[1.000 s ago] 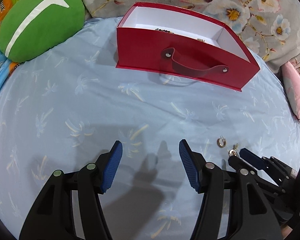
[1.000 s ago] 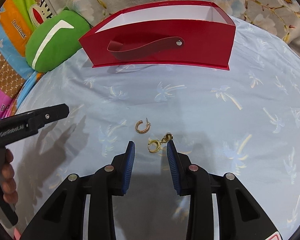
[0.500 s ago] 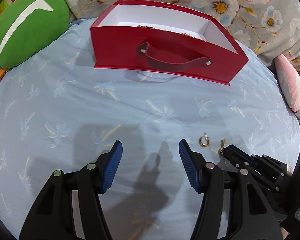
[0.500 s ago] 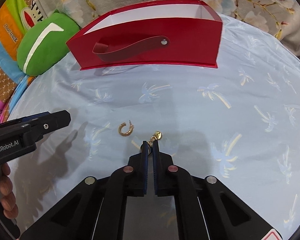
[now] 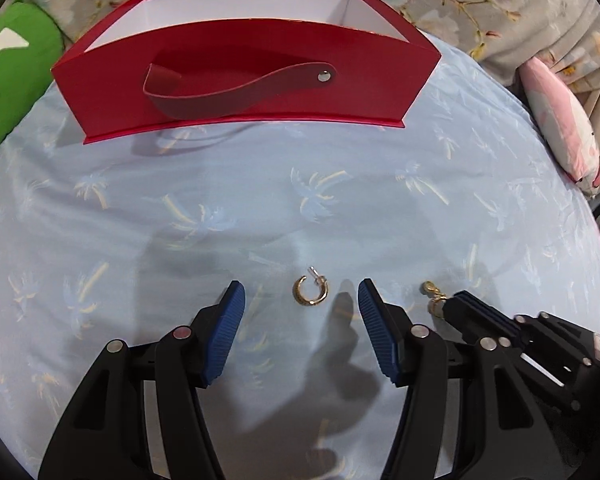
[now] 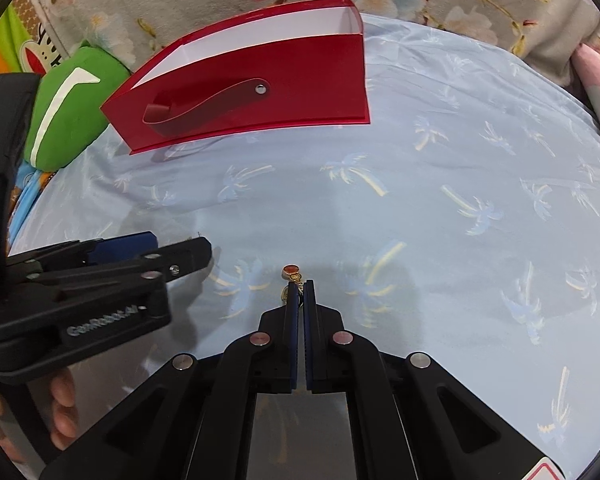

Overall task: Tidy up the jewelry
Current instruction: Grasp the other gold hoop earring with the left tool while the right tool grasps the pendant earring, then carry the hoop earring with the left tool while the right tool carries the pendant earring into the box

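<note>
Partly hidden drop earring (image 6: 291, 272), right gripper (image 6: 299, 286) pinching

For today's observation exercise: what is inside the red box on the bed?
Inside the red box, only its white inner walls show. Its tall front wall, with the strap handle, covers the floor in both views, so any jewelry already inside cannot be seen.

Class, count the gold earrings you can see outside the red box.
2. A hoop earring lies on the sheet between the open left gripper pads; a drop earring is pinched by the right gripper. The box may hide more.
</note>
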